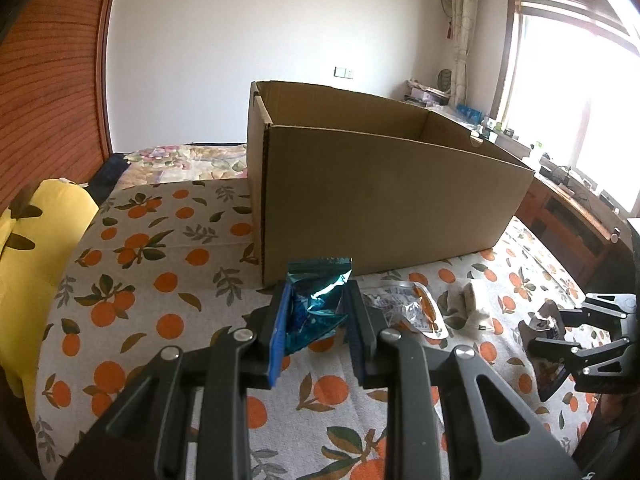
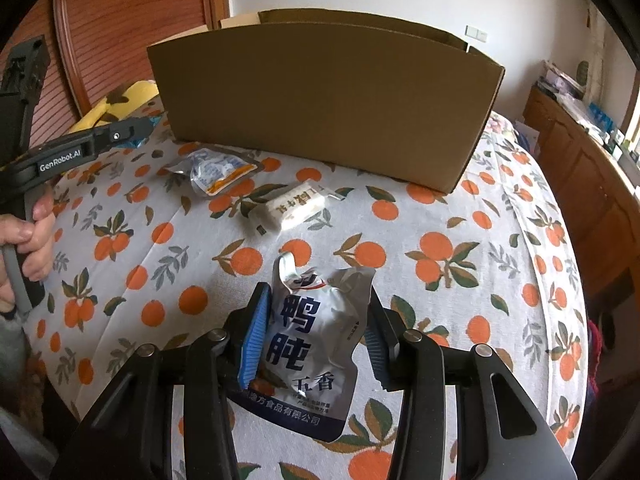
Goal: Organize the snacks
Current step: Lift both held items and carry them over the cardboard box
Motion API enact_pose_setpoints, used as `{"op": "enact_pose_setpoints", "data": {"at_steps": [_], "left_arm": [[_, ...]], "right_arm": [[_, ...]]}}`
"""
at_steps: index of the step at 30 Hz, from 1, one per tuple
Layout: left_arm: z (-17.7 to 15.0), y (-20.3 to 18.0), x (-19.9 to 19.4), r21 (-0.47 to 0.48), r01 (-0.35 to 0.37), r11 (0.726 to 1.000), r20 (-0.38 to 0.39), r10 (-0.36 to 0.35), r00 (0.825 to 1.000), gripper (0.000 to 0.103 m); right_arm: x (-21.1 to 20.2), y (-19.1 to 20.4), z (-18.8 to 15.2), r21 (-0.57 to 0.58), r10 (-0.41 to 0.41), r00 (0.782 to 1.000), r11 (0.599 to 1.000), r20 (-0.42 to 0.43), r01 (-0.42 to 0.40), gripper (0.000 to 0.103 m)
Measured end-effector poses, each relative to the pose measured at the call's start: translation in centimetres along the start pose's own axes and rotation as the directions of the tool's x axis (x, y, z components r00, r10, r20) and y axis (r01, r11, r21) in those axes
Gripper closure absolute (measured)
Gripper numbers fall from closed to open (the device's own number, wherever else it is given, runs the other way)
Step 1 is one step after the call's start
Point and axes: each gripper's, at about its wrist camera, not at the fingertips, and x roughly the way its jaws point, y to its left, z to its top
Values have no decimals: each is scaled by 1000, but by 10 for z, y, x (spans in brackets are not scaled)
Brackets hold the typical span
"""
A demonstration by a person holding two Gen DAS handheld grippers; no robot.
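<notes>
My left gripper (image 1: 316, 300) is shut on a crumpled blue foil snack packet (image 1: 320, 292), held above the orange-print bedspread (image 1: 160, 280) just in front of the open cardboard box (image 1: 380, 200). In the right wrist view my right gripper (image 2: 316, 308) has both blue pads pressed on a silver pouch (image 2: 316, 340) with big blue characters, low over the spread. The box (image 2: 320, 100) stands behind it. The left gripper (image 2: 132, 132) shows at the far left, with a hand (image 2: 36, 240) on its handle.
A clear packet with an orange stripe (image 2: 216, 170) and a white wrapped bar (image 2: 294, 204) lie on the spread between the grippers and the box. A yellow plush (image 1: 36, 248) sits at the left. A wooden cabinet (image 2: 580, 160) runs along the right under the window.
</notes>
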Motion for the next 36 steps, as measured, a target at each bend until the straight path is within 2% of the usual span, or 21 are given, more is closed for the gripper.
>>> {"op": "enact_pose_setpoints", "data": {"at_steps": [10, 17, 28, 32, 36], "left_arm": [[11, -9, -11, 28, 10, 1000, 6, -10, 1000, 78], [43, -20, -22, 64, 26, 998, 30, -28, 999, 78], [111, -44, -41, 112, 40, 993, 156, -58, 986, 78], [130, -45, -29, 117, 29, 993, 179, -50, 983, 78], [140, -43, -6, 101, 16, 995, 171, -33, 985, 78]], "right_arm": [[-19, -7, 11, 11, -7, 999, 1000, 54, 6, 59], [-43, -10, 41, -34, -8, 990, 999, 141, 13, 59], [-64, -15, 103, -109, 24, 963, 994, 270, 5, 59], [-67, -18, 125, -123, 35, 947, 992, 318, 5, 59], [-56, -23, 146, -112, 55, 934, 994, 352, -16, 59]]}}
